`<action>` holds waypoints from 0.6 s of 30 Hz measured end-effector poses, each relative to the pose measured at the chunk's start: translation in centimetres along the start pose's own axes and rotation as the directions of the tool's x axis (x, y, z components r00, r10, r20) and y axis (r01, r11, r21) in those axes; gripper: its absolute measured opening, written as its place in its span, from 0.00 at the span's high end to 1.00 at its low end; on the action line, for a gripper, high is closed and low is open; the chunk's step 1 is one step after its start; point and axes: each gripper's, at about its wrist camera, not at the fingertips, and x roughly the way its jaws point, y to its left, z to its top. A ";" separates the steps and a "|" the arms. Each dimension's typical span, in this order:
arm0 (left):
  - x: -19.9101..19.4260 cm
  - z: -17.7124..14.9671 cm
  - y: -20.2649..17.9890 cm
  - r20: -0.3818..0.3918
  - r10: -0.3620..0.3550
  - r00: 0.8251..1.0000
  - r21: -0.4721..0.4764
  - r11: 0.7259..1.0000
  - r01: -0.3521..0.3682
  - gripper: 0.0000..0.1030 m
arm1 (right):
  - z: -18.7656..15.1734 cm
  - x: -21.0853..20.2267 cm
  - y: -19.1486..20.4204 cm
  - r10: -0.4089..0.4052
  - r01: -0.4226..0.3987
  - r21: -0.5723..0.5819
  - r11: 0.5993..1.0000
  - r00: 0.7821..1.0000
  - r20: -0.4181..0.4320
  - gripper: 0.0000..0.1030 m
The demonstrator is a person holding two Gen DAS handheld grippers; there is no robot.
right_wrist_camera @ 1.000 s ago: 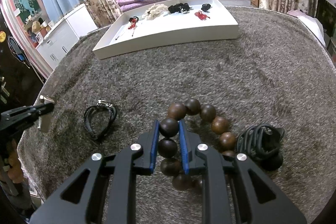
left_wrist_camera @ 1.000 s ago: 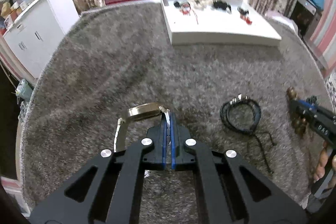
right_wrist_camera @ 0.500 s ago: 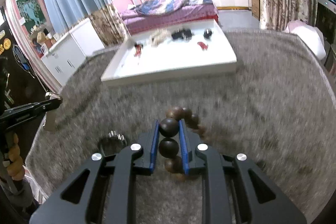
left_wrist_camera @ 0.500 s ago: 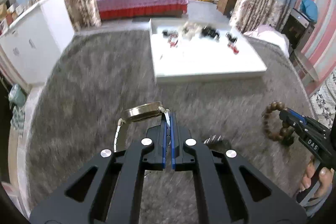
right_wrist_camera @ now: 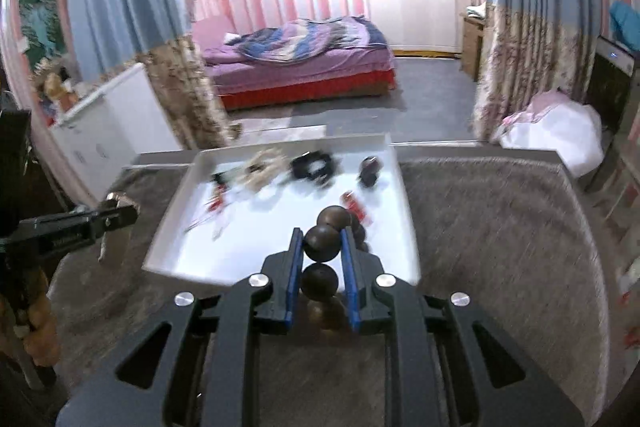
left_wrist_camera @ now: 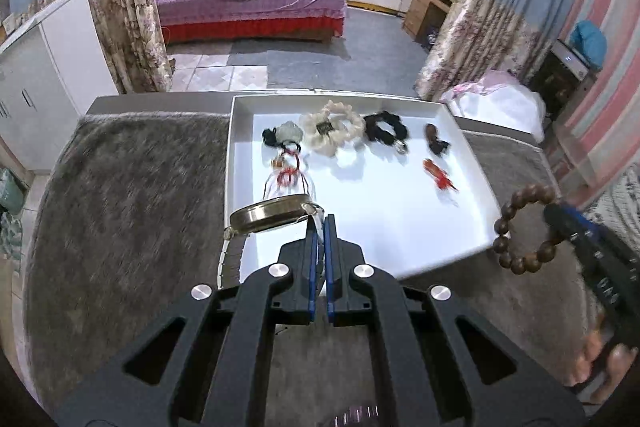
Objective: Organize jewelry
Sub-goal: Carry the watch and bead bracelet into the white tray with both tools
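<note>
Watch point(left_wrist_camera: 272, 215) held by its strap in the closed left gripper point(left_wrist_camera: 319, 223) over the white tray's point(left_wrist_camera: 236, 163) near edge, wooden bead bracelet point(right_wrist_camera: 323, 243) clamped in the right gripper point(right_wrist_camera: 320, 239) above the tray, hair ties point(left_wrist_camera: 334, 127) inside, grey rug point(left_wrist_camera: 120, 195) below.

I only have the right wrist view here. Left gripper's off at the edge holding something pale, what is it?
Observer: A gold watch, its pale strap pinched in the shut left gripper.
Operator: My tray items are blurred. What's top middle?
Observer: A cream scrunchie beside a black scrunchie, in the white tray.
Operator: How's my bead bracelet hanging?
Observer: As an open ring, the bead bracelet is off the rug, by the tray's near right corner, in the right gripper.
</note>
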 end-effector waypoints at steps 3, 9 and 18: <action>4.2 1.7 -0.6 -0.004 0.026 1.000 0.005 1.000 -0.026 0.99 | 1.5 2.9 -0.2 -0.056 0.056 -0.020 0.998 0.998 -0.027 0.82; 10.3 3.4 -0.7 -0.082 0.058 0.995 -0.019 0.998 -0.060 0.98 | 3.3 8.7 0.8 -0.158 0.151 -0.092 0.984 0.984 -0.077 0.82; 15.6 4.0 -2.1 -0.139 0.074 0.988 0.002 0.997 -0.074 0.95 | 2.8 16.4 2.1 -0.030 0.018 -0.054 0.998 0.971 -0.236 0.82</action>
